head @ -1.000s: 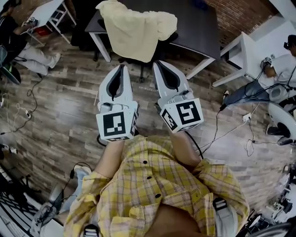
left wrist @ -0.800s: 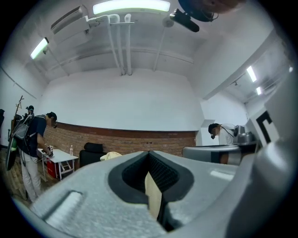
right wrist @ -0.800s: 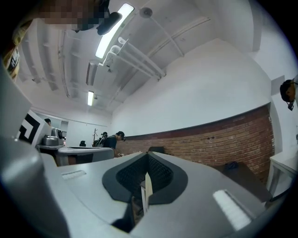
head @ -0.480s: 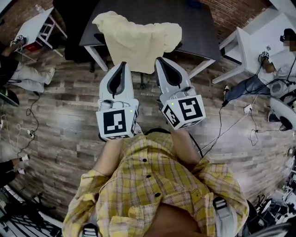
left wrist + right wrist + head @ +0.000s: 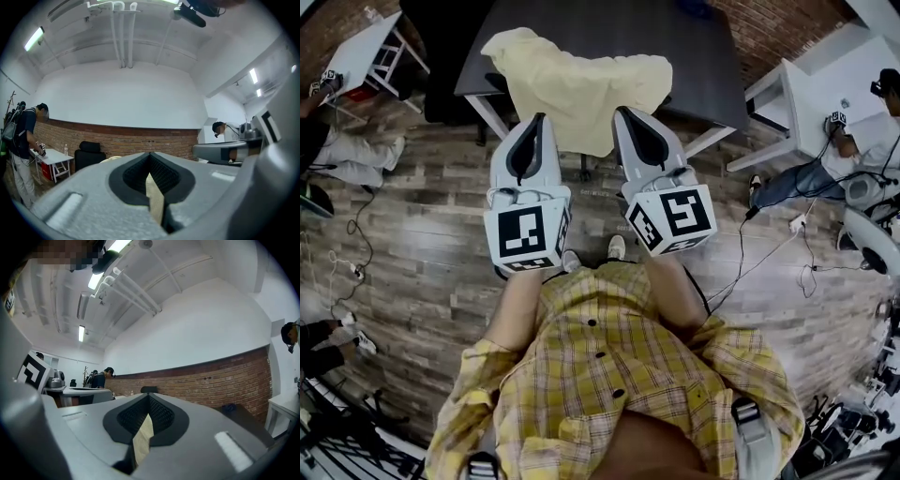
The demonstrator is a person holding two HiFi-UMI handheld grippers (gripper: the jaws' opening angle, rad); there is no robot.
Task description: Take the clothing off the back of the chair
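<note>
Above wood floor [image 5: 422, 234], left gripper [image 5: 534, 122] and right gripper [image 5: 622, 113], jaws closed and empty, near yellow clothing [image 5: 581, 80].

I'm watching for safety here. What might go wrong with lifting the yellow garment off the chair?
1. The left gripper and right gripper are both shut near the yellow garment; unless opened, they may just push it.
2. A cable on the floor near the person's feet might trip them.

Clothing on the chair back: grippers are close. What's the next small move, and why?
Probably open both jaws. The left gripper and right gripper are shut and empty, their tips at the lower edge of the pale yellow clothing, so they cannot pinch it yet.
</note>
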